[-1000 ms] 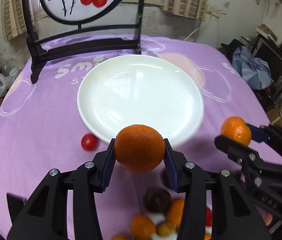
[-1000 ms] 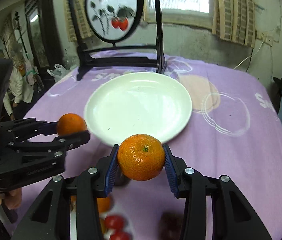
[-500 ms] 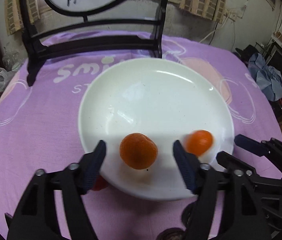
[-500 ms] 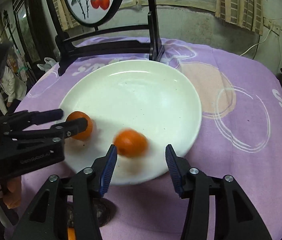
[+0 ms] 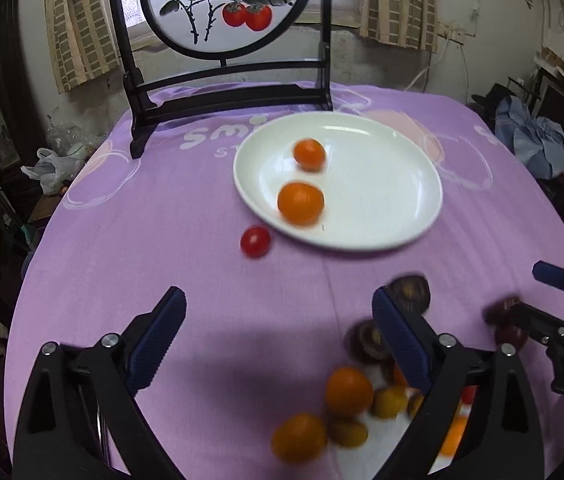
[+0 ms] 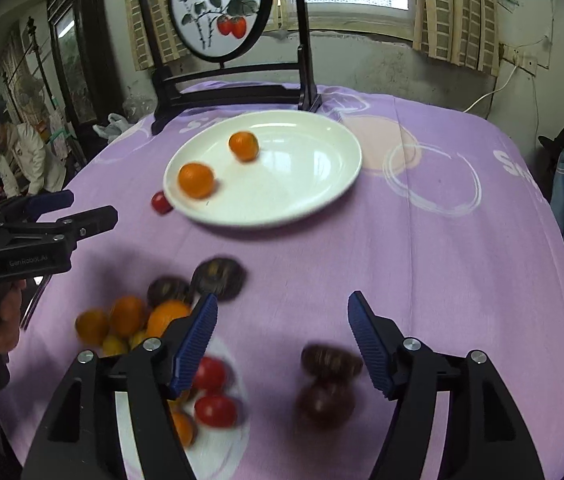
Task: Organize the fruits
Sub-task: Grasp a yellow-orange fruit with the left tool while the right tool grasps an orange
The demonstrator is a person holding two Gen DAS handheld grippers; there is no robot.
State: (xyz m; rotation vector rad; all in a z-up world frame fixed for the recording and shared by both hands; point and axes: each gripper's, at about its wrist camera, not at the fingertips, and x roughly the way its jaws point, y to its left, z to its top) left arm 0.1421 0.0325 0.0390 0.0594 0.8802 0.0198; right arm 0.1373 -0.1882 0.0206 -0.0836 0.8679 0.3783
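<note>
White plate [image 5: 394, 216] holds two oranges [image 5: 300, 203] toward its left side; a red tomato [image 5: 255, 241] sits on the purple cloth just beside its rim. I judge I'm between picks. My left gripper [image 5: 278, 344] and right gripper [image 6: 282, 338] are both empty, jaws opening. Next I need to reach the nearer heap of fruit [image 6: 130, 322] and choose one.
</note>
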